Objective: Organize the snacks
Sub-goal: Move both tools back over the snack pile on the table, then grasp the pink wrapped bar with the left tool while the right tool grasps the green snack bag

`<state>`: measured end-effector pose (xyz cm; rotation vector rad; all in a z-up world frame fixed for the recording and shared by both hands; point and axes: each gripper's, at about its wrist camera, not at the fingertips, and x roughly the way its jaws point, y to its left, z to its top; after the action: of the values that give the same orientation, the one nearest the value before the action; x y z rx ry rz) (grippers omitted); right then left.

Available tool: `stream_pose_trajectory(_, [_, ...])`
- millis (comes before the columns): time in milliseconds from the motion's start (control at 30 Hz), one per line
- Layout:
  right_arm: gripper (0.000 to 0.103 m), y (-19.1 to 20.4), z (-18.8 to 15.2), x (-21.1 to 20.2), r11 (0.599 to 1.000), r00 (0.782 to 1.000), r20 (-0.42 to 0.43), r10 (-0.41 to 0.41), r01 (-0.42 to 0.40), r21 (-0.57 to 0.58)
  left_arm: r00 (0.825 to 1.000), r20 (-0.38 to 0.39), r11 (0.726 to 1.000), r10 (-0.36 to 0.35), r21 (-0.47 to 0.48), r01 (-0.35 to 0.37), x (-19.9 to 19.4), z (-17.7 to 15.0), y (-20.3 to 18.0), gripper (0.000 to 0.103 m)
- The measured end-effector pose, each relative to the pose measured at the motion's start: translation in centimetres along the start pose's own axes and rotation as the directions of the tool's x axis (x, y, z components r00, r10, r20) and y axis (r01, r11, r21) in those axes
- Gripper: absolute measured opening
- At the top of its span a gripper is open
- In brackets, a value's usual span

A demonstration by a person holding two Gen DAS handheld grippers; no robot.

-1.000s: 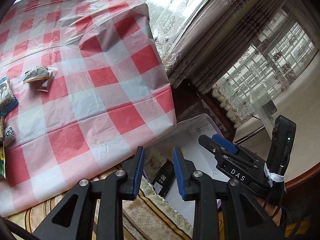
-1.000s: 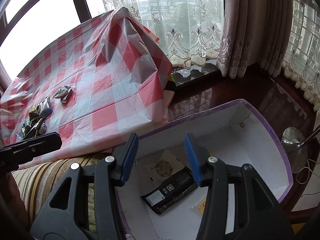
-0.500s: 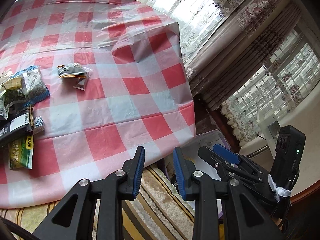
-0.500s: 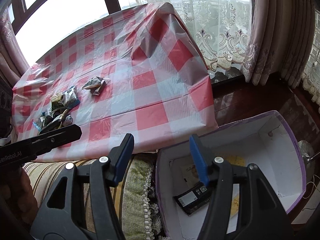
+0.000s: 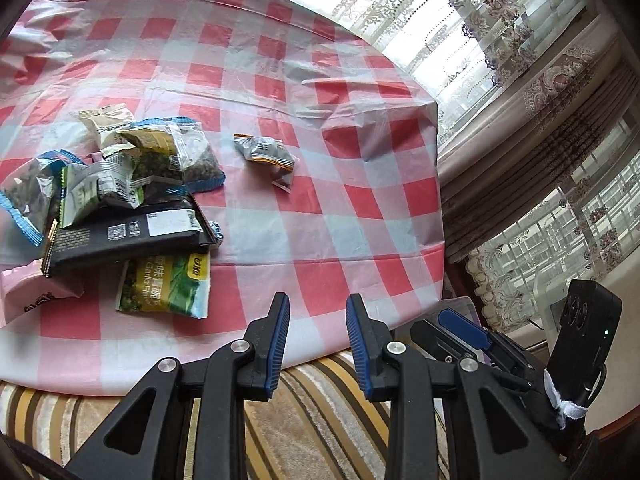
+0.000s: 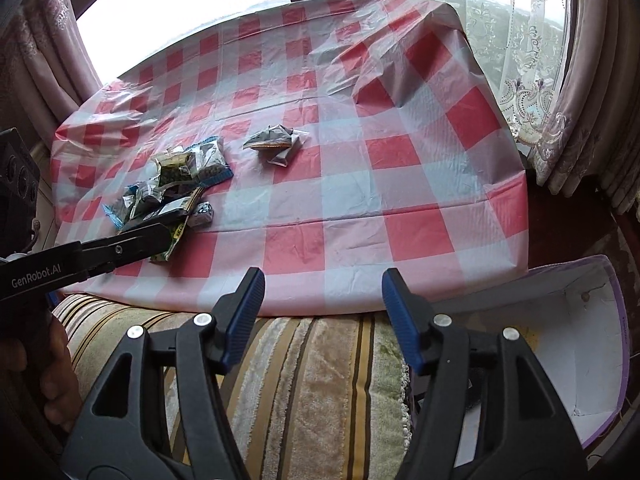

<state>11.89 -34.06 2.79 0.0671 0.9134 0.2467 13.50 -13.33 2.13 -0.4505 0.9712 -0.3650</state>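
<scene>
A pile of snack packets (image 5: 132, 184) lies at the left of the red-checked table (image 5: 320, 220); it includes a black packet (image 5: 128, 236) and a green packet (image 5: 168, 284). A lone grey and orange packet (image 5: 266, 152) sits apart to its right. My left gripper (image 5: 316, 304) hovers over the table's near edge, open by a narrow gap and empty. In the right wrist view, the pile (image 6: 176, 184) and lone packet (image 6: 272, 140) lie ahead. My right gripper (image 6: 322, 276) is over the near edge, its jaws opening with nothing between them.
A white box with a purple rim (image 6: 580, 320) stands at the lower right beside the table. A striped cushion (image 6: 312, 380) lies under both grippers. Curtains (image 5: 520, 128) and windows close off the right and far sides. The left gripper (image 6: 132, 244) reaches in from the left.
Both views swung left from the white box to the table, so the snack pile came into view and the box slid to the right edge. The right jaws spread wider.
</scene>
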Motion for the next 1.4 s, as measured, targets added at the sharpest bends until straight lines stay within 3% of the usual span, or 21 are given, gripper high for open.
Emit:
stream_pose_trajectory(433, [0.066, 5.6, 1.2, 2.3, 0.994, 0.998, -0.031, 0.056, -0.059, -0.097, 0.980, 0.090, 0.984, 0.180, -0.004, -0.180, -4.5, 2.8, 8.6, 0.031])
stream_pose_trajectory(700, [0.072, 8.7, 2.1, 4.3, 0.985, 0.995, -0.067, 0.075, -0.084, -0.149, 0.974, 0.015, 0.972, 0.227, 0.053, -0.228, -4.5, 3.7, 12.3, 0.032])
stream_pose_trajectory(833, [0.074, 10.8, 2.5, 5.5, 0.977, 0.992, -0.091, 0.090, -0.105, -0.186, 0.974, -0.009, 0.972, 0.228, 0.063, -0.227, -4.6, 3.6, 13.5, 0.052])
stream_pose_trajectory(1167, [0.079, 14.8, 2.4, 9.1, 0.959, 0.979, -0.200, 0.047, -0.100, -0.266, 0.972, -0.073, 0.962, 0.225, 0.176, -0.209, -3.9, 2.5, 13.1, 0.052])
stream_pose_trajectory(1400, [0.080, 16.2, 2.6, 10.6, 0.963, 0.968, -0.247, 0.038, -0.102, -0.251, 0.957, -0.137, 0.954, 0.257, 0.192, -0.229, -2.6, 1.7, 13.6, 0.050])
